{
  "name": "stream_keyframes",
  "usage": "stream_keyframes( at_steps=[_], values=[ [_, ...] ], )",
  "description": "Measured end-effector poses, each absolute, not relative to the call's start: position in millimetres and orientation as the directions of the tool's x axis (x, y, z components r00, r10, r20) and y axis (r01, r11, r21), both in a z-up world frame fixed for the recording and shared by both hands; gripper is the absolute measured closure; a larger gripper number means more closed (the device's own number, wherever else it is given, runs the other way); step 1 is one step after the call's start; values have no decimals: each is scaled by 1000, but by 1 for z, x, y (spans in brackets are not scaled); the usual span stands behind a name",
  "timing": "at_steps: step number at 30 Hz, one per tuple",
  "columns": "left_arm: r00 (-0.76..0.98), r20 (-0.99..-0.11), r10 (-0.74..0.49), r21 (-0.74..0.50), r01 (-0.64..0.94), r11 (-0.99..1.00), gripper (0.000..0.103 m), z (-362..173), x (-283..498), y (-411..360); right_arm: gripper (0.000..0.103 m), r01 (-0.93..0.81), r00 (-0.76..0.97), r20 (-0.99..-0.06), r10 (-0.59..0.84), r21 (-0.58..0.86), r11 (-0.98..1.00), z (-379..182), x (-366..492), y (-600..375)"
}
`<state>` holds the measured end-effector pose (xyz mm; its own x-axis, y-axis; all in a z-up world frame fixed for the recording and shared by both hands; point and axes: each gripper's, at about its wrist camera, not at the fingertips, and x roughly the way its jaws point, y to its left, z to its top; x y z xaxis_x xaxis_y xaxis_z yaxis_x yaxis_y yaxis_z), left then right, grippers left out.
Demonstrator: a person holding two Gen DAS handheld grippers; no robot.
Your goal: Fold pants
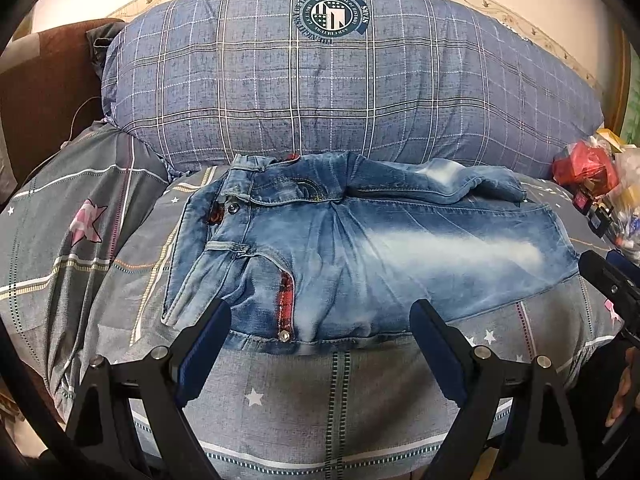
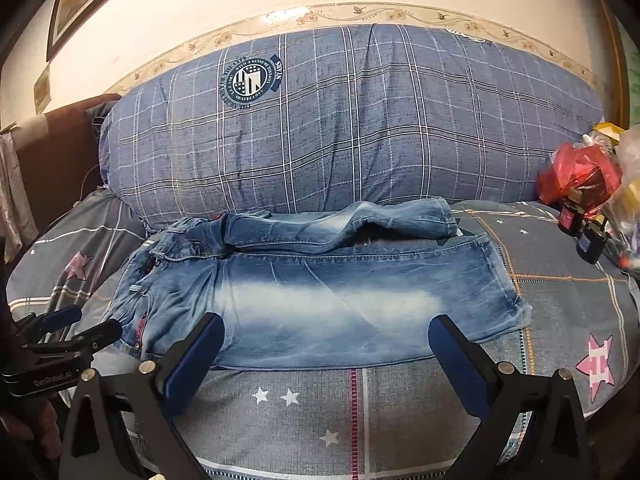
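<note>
Faded blue jeans [image 1: 360,248] lay at frame centre on a grey star-print bedsheet [image 1: 304,384], waistband toward the left, near leg flat, far leg rumpled against a blue plaid pillow [image 1: 320,92]. Left gripper [image 1: 322,320] hovered at lower centre, fingers spread wide and pinching nothing, fingertips level with the near hem-side edge by the red pocket trim. Right gripper [image 2: 324,336] likewise held agape, empty, over the near leg. Red plastic bag [image 2: 576,176] sat at right edge.
</note>
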<state>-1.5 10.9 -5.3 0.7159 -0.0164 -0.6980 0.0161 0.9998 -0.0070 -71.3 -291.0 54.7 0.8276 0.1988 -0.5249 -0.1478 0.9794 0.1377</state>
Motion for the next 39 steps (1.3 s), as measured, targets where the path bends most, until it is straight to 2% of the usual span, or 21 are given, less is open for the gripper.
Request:
stream_keyframes(
  at_steps=[39],
  values=[
    [728, -686, -18, -16, 10, 1000, 12, -5, 4, 13, 0, -145, 824, -532, 194, 134, 980, 54, -67, -288]
  ],
)
